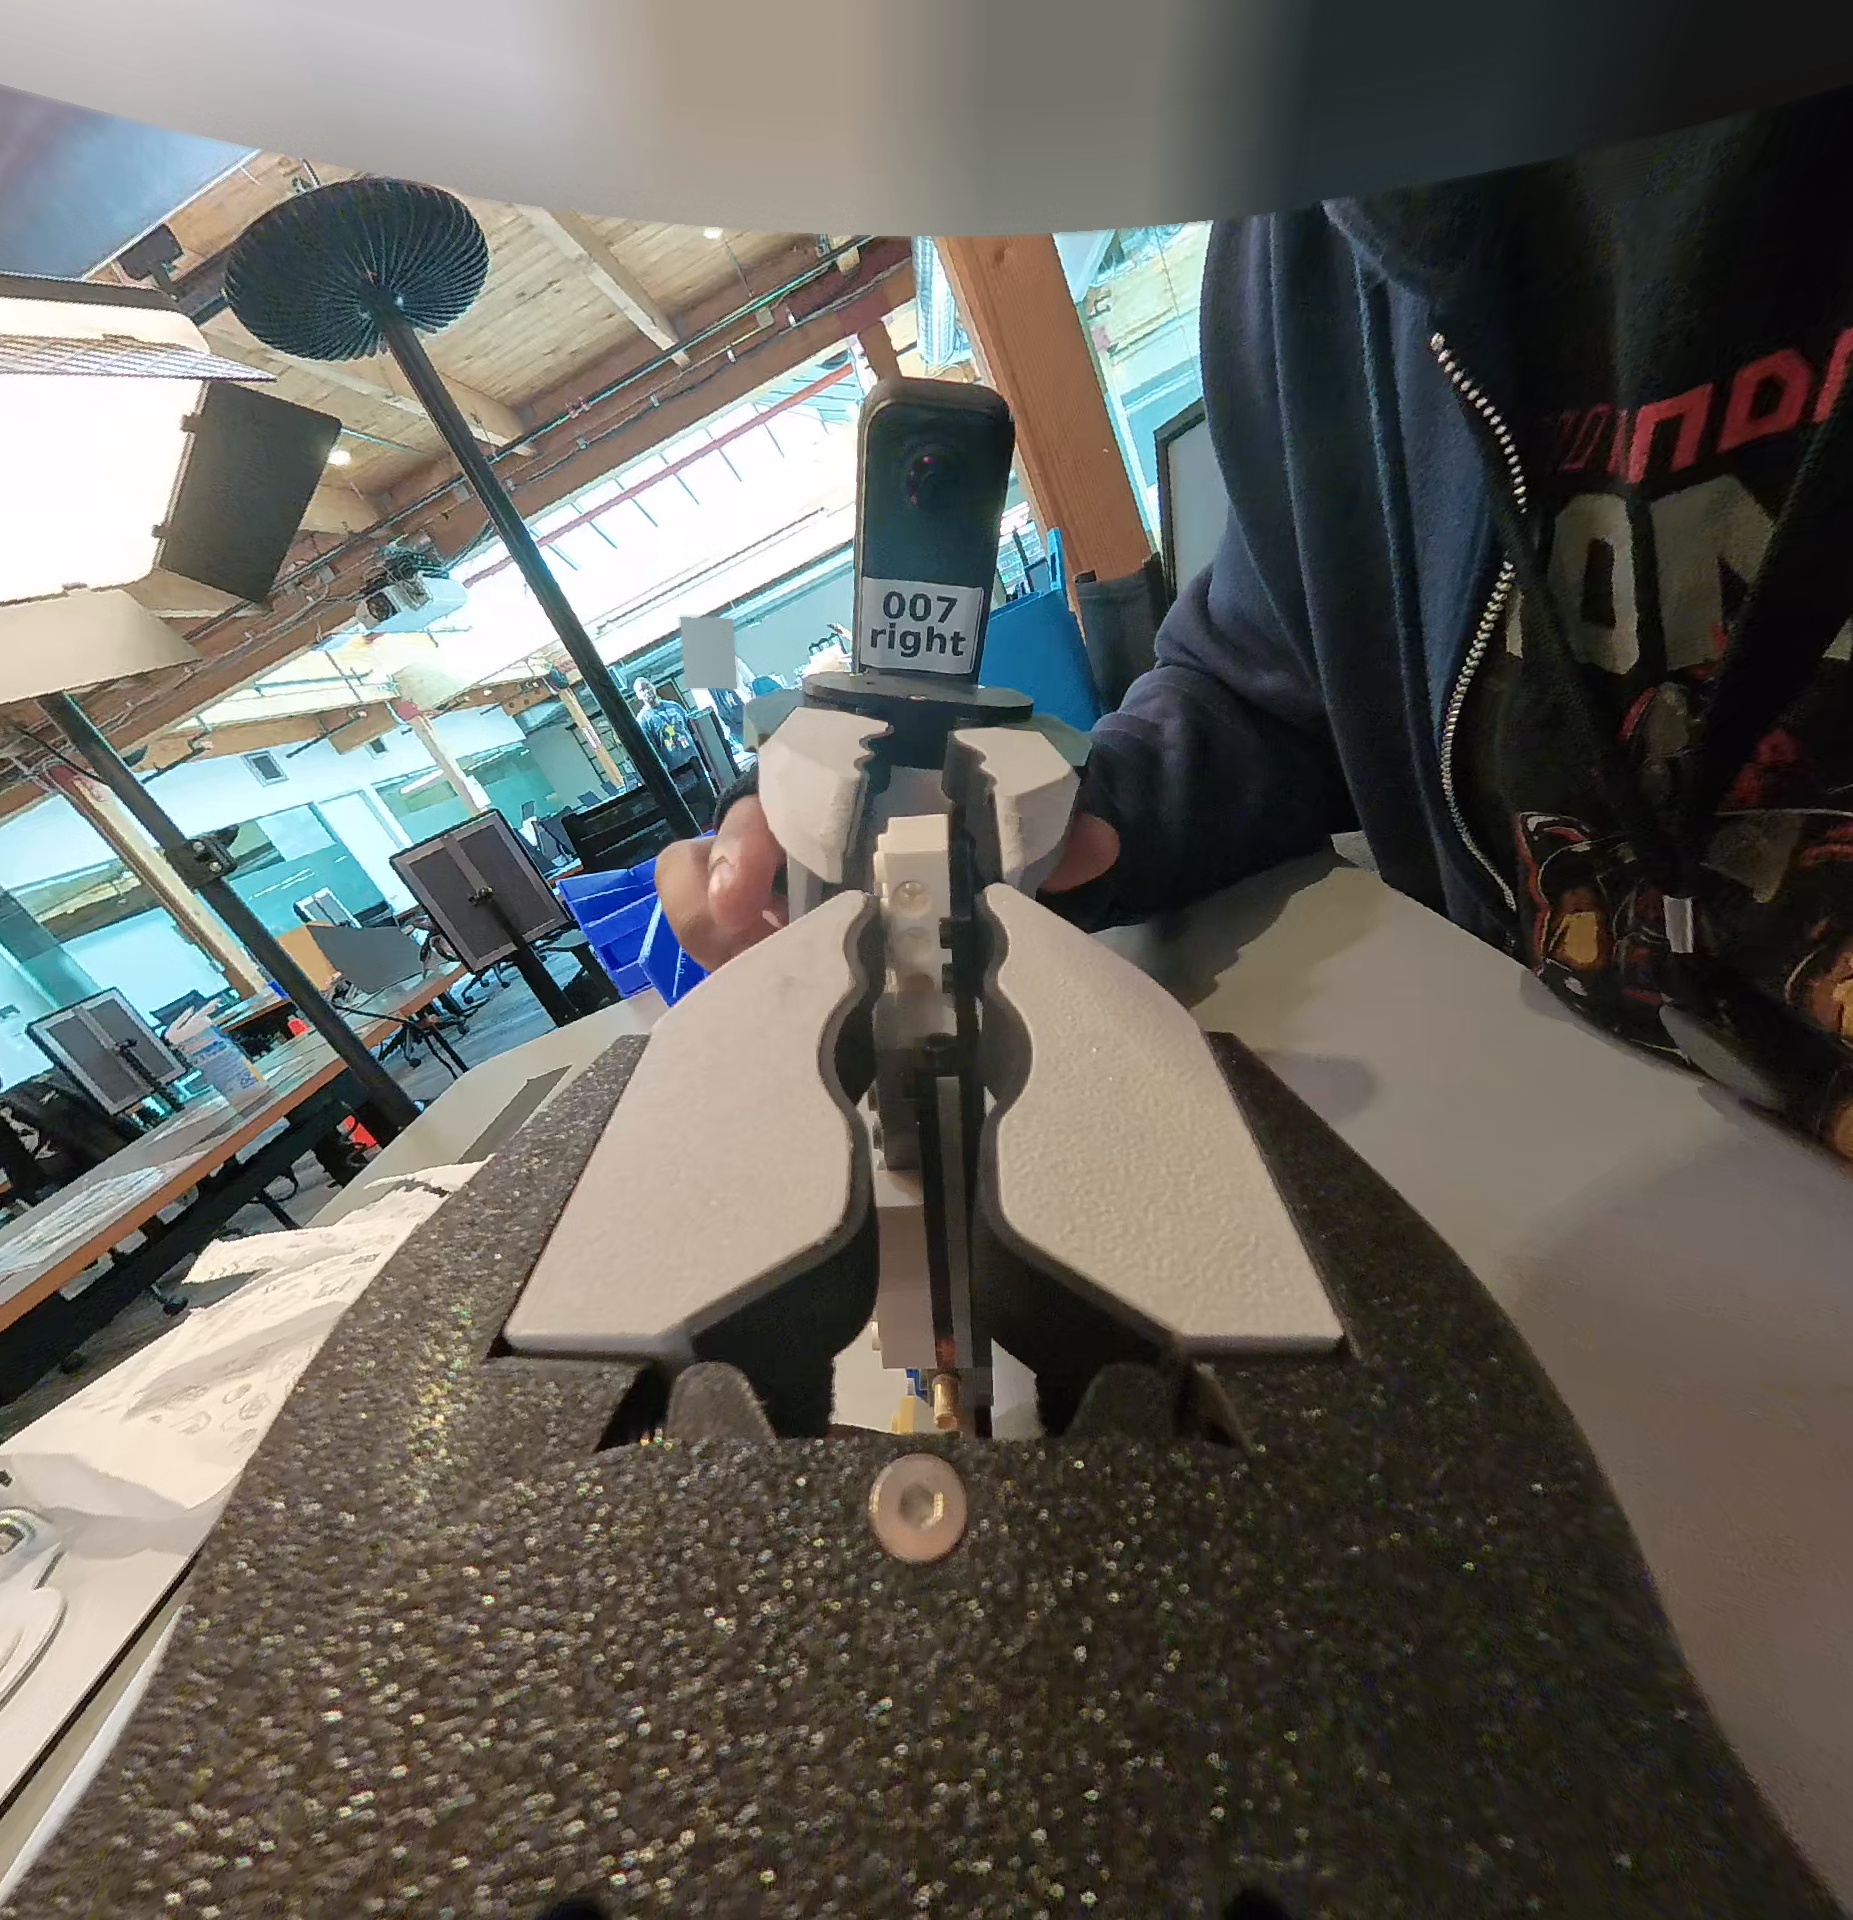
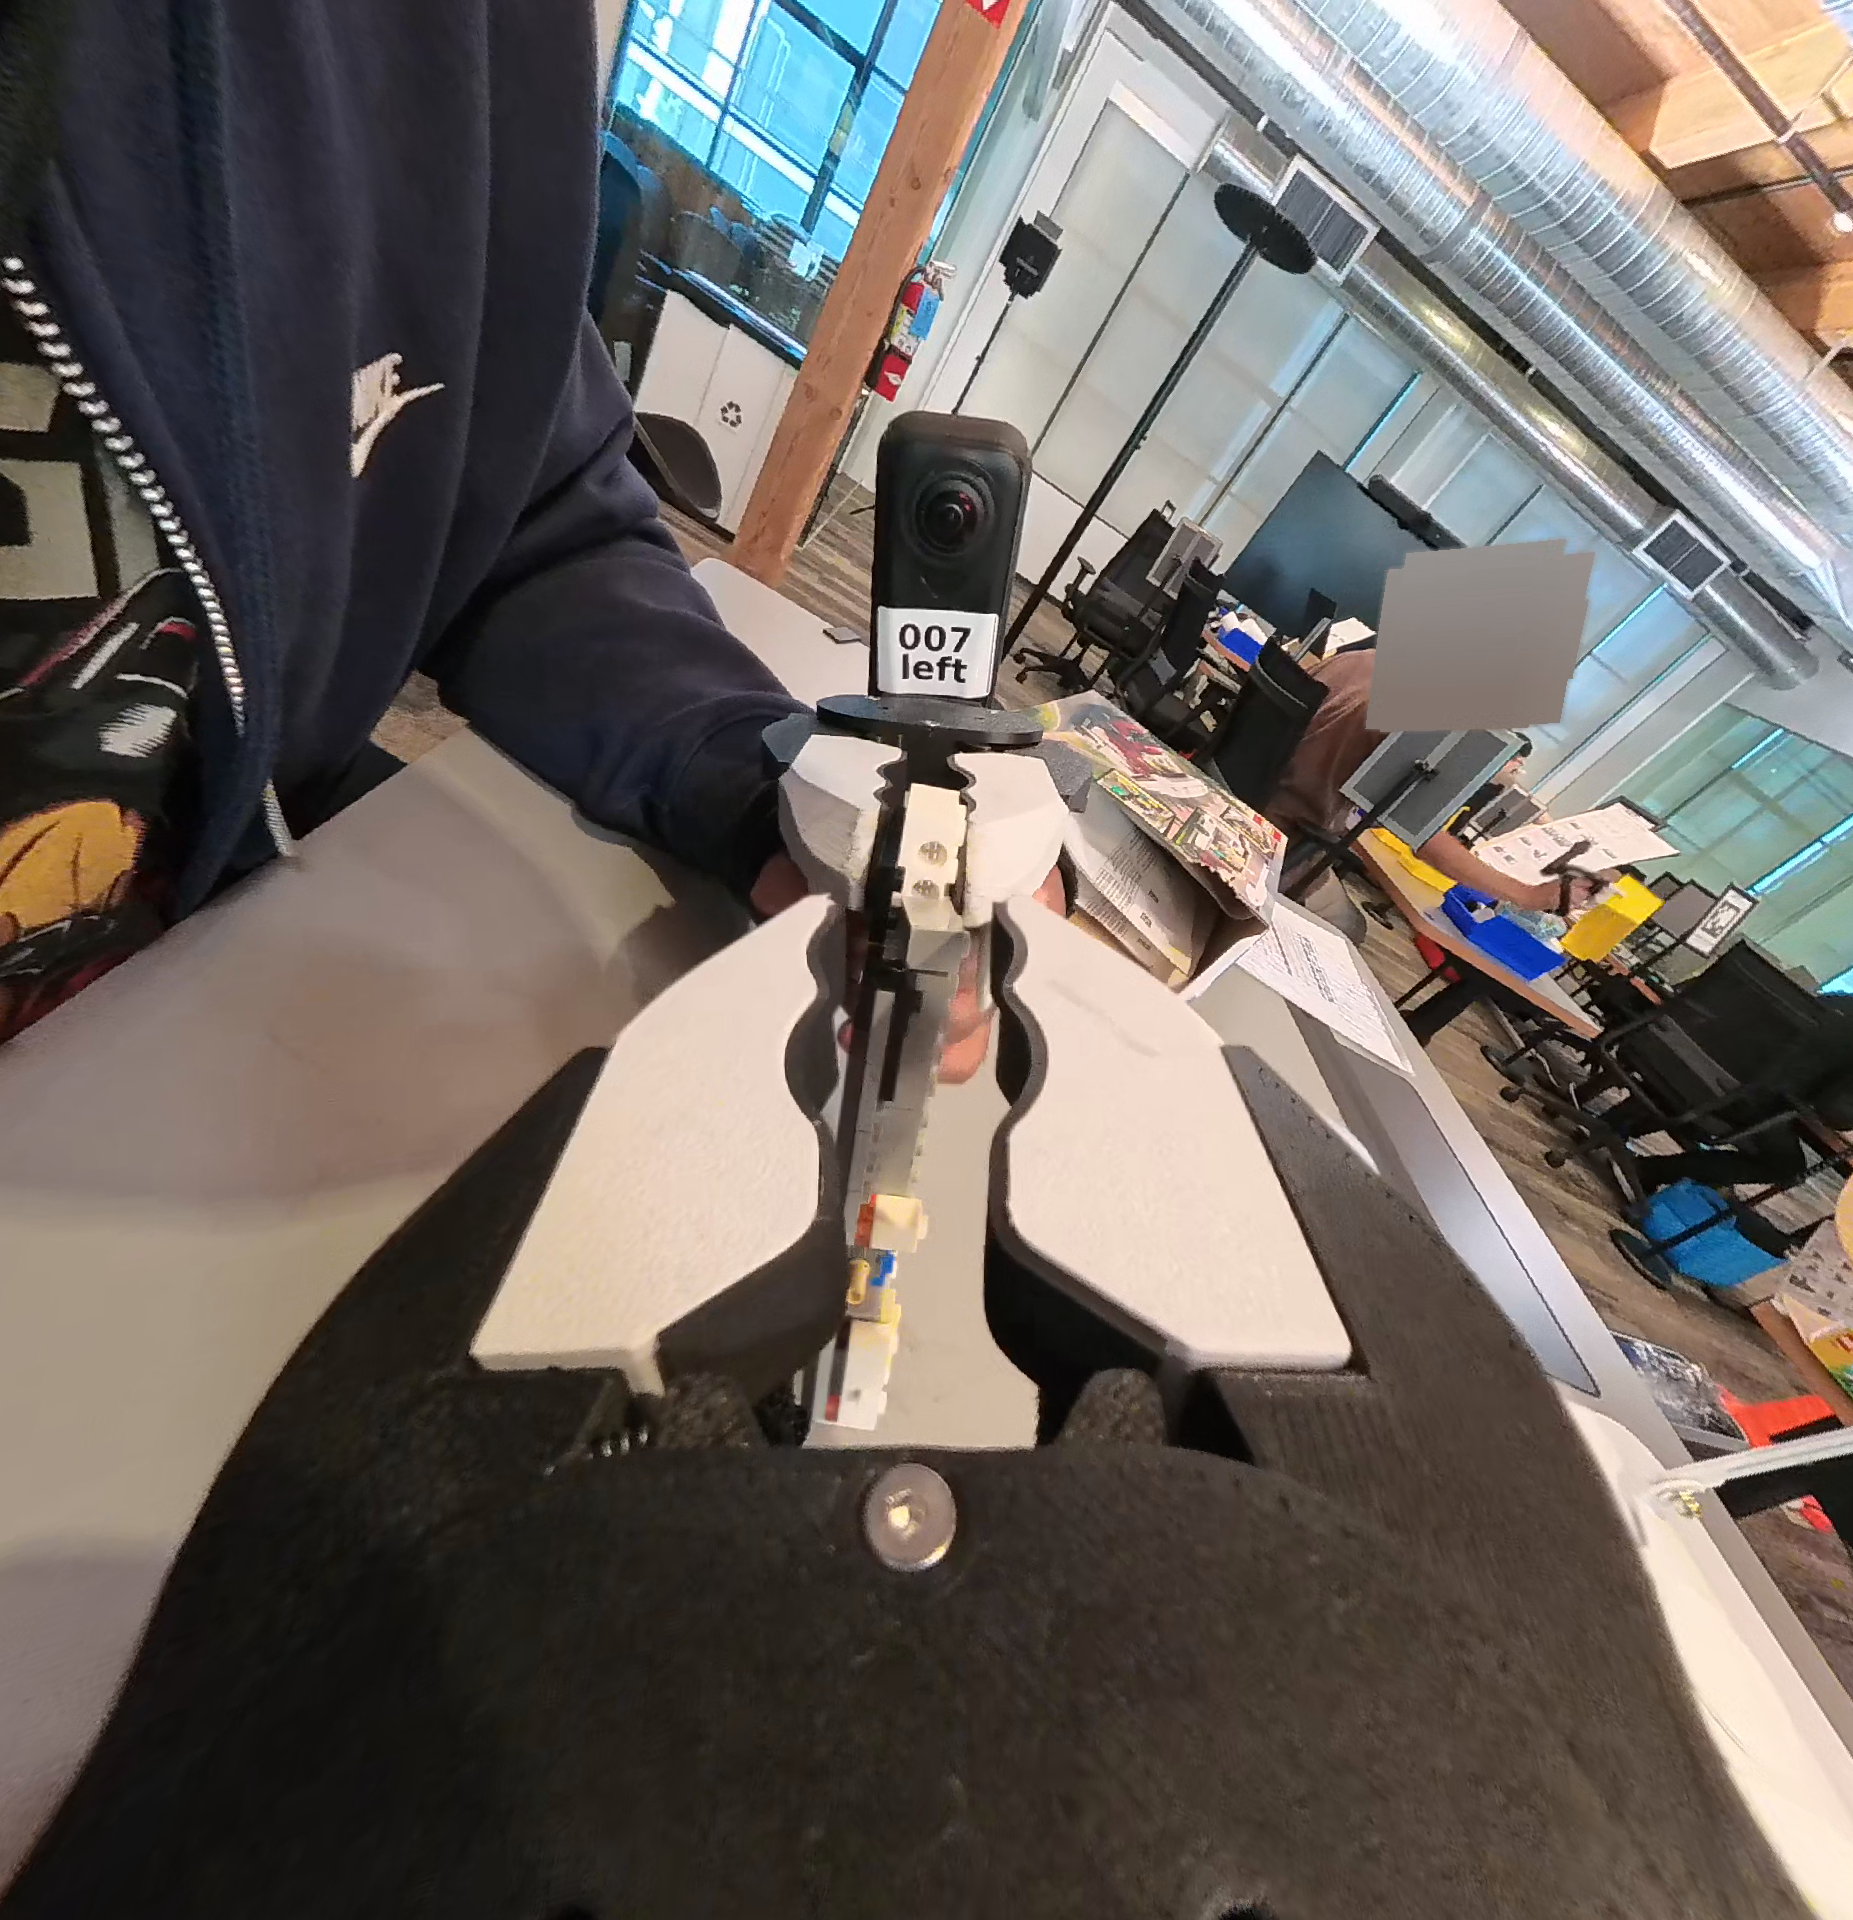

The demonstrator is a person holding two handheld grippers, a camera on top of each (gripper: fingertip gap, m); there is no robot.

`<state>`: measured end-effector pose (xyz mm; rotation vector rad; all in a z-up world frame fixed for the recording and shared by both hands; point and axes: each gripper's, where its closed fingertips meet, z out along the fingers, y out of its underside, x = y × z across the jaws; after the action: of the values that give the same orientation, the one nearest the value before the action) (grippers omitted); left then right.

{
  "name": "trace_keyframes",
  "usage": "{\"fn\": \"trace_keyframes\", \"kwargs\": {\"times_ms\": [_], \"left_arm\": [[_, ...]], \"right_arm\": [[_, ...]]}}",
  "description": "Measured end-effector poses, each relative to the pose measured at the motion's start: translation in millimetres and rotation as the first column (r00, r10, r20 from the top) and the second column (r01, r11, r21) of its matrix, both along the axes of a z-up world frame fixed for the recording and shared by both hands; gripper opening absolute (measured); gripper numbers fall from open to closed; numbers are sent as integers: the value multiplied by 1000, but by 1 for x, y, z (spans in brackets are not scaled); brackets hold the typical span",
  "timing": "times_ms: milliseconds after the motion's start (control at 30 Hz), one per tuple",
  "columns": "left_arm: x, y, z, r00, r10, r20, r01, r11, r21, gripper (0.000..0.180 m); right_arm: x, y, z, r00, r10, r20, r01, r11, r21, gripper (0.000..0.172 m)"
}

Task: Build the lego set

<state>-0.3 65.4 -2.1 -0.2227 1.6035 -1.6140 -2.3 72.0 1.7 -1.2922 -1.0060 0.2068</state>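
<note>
A long brick assembly (image 1: 914, 940) of white, grey and black pieces runs between my two grippers, which face each other above the white table (image 1: 1524, 1195). My left gripper (image 1: 927, 914) is shut on one end of it. In the right wrist view the left gripper (image 2: 917, 831) clamps the white end brick (image 2: 932, 862). My right gripper (image 2: 917, 930) is around the other end of the assembly (image 2: 927, 961), but a gap shows between its right pad and the bricks, so it is open. The right gripper also shows in the left wrist view (image 1: 911, 774).
A person in a dark hoodie (image 1: 1421, 520) holds both grippers. Printed sheets (image 1: 278, 1351) lie at the table's left. A blue bin (image 1: 610, 914) stands behind. A colourful booklet (image 2: 1161, 821) and a paper sheet (image 2: 1327, 987) lie on the table. Desks and chairs stand beyond. My left and right fingertips are right by each other.
</note>
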Motion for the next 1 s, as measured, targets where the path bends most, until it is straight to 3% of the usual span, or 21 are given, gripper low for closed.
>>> {"fn": "trace_keyframes", "kwargs": {"times_ms": [1000], "left_arm": [[2,-2,0,999,32,25,-33,999,26,15]], "right_arm": [[-2,4,-6,999,-9,31,9,1000,-16,20]]}}
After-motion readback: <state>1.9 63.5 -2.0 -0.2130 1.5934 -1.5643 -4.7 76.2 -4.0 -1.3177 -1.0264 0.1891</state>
